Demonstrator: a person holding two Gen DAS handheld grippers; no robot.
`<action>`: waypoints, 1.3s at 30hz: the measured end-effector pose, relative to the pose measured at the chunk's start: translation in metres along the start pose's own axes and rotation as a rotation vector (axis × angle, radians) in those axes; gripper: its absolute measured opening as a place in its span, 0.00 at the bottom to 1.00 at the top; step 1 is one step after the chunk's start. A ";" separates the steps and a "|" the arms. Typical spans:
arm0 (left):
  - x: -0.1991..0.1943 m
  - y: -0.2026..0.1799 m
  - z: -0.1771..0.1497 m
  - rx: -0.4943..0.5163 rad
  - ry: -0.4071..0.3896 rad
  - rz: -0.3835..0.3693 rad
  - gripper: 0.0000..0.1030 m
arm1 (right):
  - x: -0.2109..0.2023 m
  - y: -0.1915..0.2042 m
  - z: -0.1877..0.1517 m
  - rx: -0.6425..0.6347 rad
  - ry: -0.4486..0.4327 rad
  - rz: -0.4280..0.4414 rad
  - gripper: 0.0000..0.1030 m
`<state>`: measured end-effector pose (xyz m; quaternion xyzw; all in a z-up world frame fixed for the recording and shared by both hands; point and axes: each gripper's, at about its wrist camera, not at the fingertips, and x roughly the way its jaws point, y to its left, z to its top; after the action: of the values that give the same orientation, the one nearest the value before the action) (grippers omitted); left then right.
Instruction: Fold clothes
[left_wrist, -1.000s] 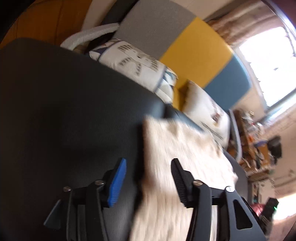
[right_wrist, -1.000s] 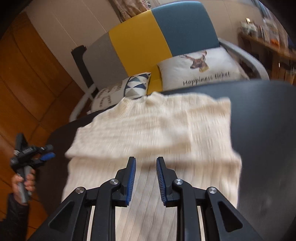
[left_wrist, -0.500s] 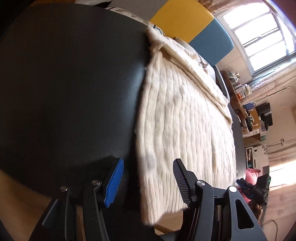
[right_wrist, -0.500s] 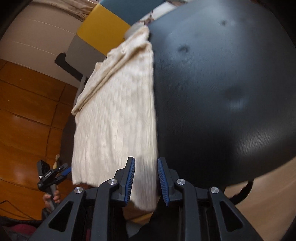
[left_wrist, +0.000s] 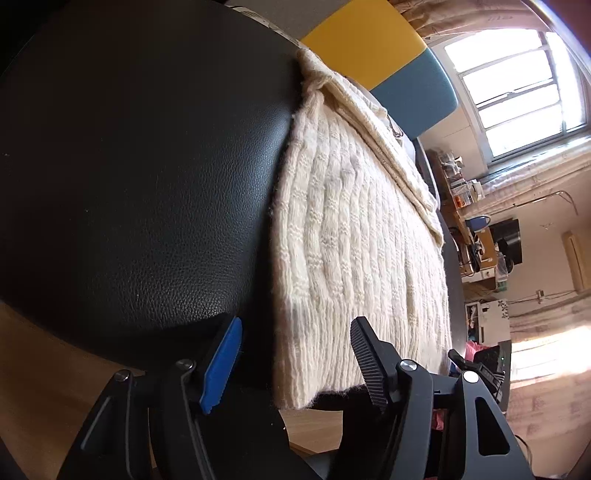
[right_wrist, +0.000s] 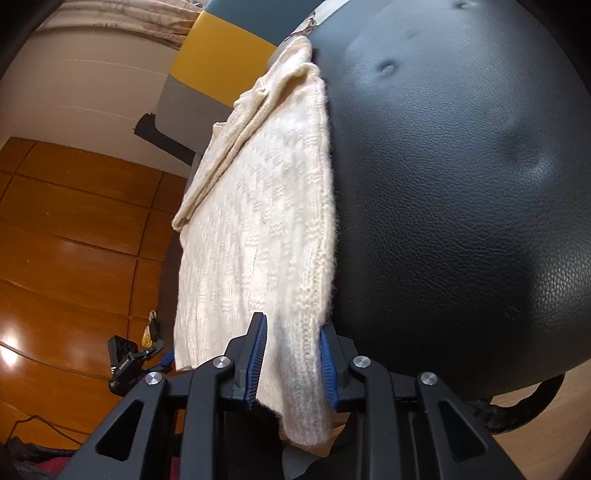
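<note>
A cream knitted sweater (left_wrist: 351, 221) lies flat on a black leather surface (left_wrist: 147, 166), its top part folded over at the far end. Its hem hangs over the near edge. My left gripper (left_wrist: 293, 363) is open, and the hem's left corner sits between its fingers without touching them. In the right wrist view the sweater (right_wrist: 258, 221) runs along the left of the leather surface (right_wrist: 461, 184). My right gripper (right_wrist: 291, 360) is open around the hem's right corner, its blue pads (right_wrist: 256, 354) close against the cloth. The left gripper (right_wrist: 125, 365) shows at the lower left.
A sofa with grey, yellow and blue panels (left_wrist: 362, 37) stands behind the surface. To the right are a bright window (left_wrist: 517, 92) and cluttered shelves (left_wrist: 465, 192). Orange wood panelling (right_wrist: 74, 221) fills the left of the right wrist view.
Both grippers have dropped from above the sweater to the near edge of the surface, one at each hem corner. The right fingers have spread a little wider.
</note>
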<state>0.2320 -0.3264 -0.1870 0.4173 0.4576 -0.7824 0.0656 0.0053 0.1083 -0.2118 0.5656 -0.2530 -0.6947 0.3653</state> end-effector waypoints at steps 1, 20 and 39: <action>0.001 0.000 0.000 -0.004 -0.001 -0.009 0.61 | 0.001 0.002 0.000 -0.016 0.001 -0.009 0.26; 0.017 -0.011 -0.012 0.004 0.023 -0.042 0.37 | 0.006 0.004 -0.003 -0.030 -0.038 0.013 0.25; 0.018 -0.033 -0.013 0.024 -0.001 0.001 0.06 | 0.010 0.001 -0.002 -0.008 0.019 -0.012 0.08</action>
<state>0.2122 -0.2924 -0.1813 0.4177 0.4481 -0.7880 0.0614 0.0062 0.1000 -0.2169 0.5721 -0.2434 -0.6926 0.3657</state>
